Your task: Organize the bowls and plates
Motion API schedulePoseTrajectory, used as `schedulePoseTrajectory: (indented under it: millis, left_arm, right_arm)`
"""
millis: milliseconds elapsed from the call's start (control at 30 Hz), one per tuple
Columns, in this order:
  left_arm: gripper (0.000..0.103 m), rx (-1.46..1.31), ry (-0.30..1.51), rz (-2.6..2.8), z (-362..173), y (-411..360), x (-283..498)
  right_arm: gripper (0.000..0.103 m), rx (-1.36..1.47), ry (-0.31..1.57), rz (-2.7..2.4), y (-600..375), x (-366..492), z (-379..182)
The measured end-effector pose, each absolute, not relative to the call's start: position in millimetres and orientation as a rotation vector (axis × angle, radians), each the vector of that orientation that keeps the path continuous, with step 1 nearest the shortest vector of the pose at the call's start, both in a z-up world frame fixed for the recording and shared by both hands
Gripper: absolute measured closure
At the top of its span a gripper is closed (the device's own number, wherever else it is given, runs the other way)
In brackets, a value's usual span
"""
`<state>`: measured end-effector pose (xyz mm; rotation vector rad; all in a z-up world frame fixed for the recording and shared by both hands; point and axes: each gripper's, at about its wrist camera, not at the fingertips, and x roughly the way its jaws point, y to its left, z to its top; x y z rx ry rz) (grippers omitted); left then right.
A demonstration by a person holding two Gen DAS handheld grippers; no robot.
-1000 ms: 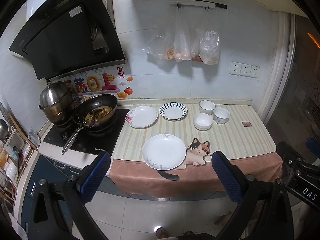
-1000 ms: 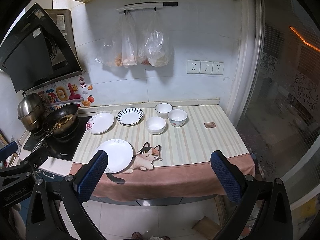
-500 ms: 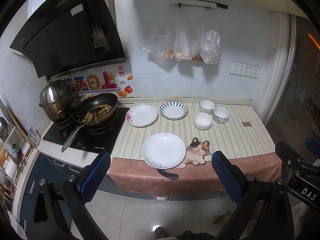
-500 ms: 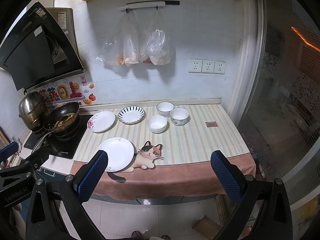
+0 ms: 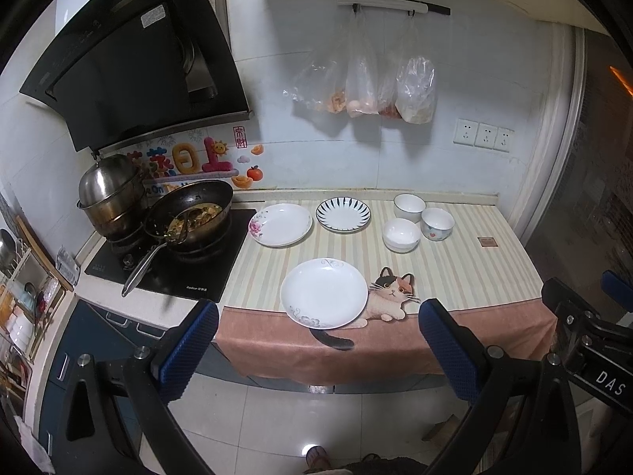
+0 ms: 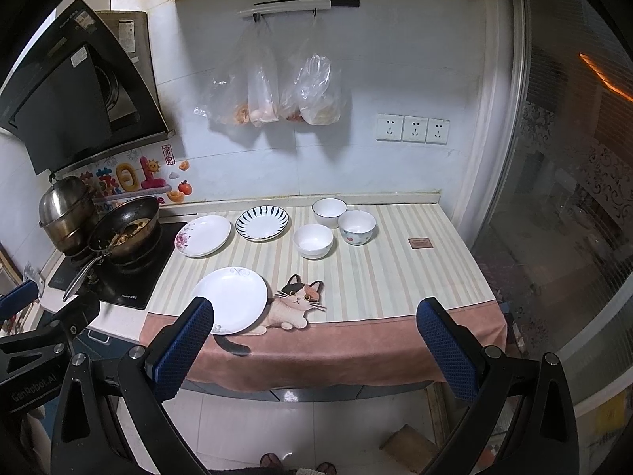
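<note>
Both tools hang in front of the tabletop (image 5: 455,269), short of its draped pink edge: the left tool (image 5: 316,340) and the right tool (image 6: 314,340) each have blue-padded fingers spread wide with nothing between them. The landmark is the printed calico cat (image 6: 294,303) on the striped cloth. A large plain white round plate (image 6: 231,299) lies touching the cat's left side. Behind it, toward the wall, sit a white plate with a pink flower (image 6: 202,234) and, just right of that, a white plate with dark radial stripes (image 6: 262,222). Behind and right of the cat, 3 small white ceramic bowls (image 6: 313,239) cluster upright, near one another. A black wok of food (image 5: 190,211) stands far left of the cat.
</note>
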<state>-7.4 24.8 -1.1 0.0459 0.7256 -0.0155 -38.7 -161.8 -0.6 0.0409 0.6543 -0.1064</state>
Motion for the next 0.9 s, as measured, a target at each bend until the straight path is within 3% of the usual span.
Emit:
schedulePoseTrajectory:
  millis: [567,900]
  left_arm:
    - [0.0,0.043,0.718,-0.041,-12,32,3]
    - [0.0,0.027,0.814,0.008,-90,98,104]
  right_arm:
    - [0.0,0.105,0.657,-0.081,-165,-30,-8]
    - [0.0,0.224,0.891,0.046,-149,78,-98]
